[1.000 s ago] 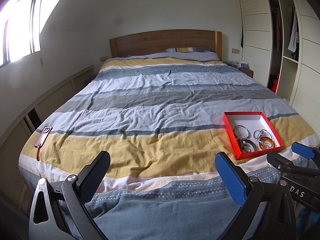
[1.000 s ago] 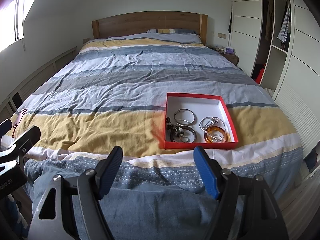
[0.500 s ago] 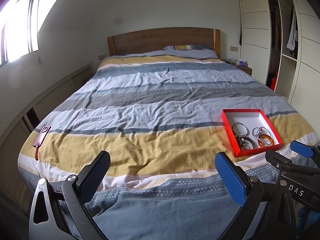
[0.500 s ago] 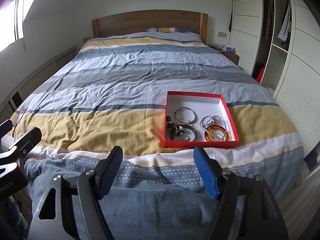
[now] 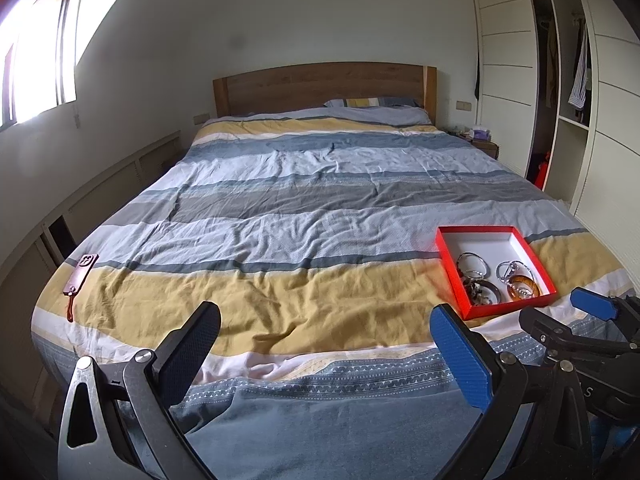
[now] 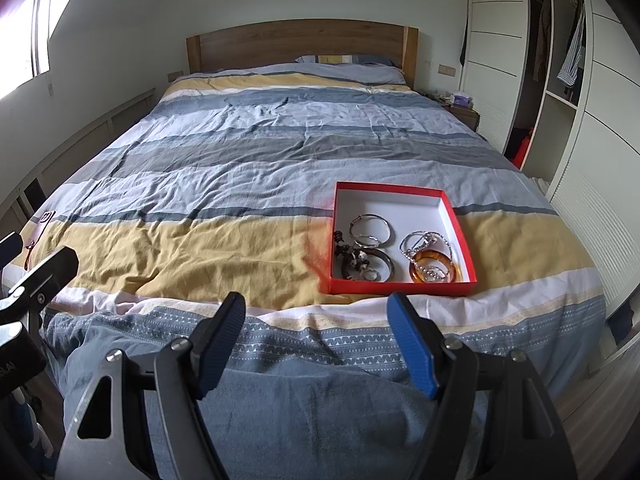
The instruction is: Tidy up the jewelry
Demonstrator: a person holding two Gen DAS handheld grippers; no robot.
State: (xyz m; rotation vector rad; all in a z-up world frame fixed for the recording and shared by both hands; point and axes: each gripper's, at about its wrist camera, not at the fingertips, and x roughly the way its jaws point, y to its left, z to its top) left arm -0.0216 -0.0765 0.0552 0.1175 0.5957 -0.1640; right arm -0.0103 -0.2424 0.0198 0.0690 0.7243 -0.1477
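Lying on striped duvet [image 6: 240,152] near bed's foot: red box [image 6: 400,286] w/ bangles; both claws apart, empty.

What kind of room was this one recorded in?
A home bedroom: a double bed with a striped blue, grey and yellow duvet, a wooden headboard, and an open white built-in wardrobe with hanging clothes.

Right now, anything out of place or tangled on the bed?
Bangles and chains lie jumbled, overlapping, at the near end of the red box. A phone sits alone near the bed's left edge.
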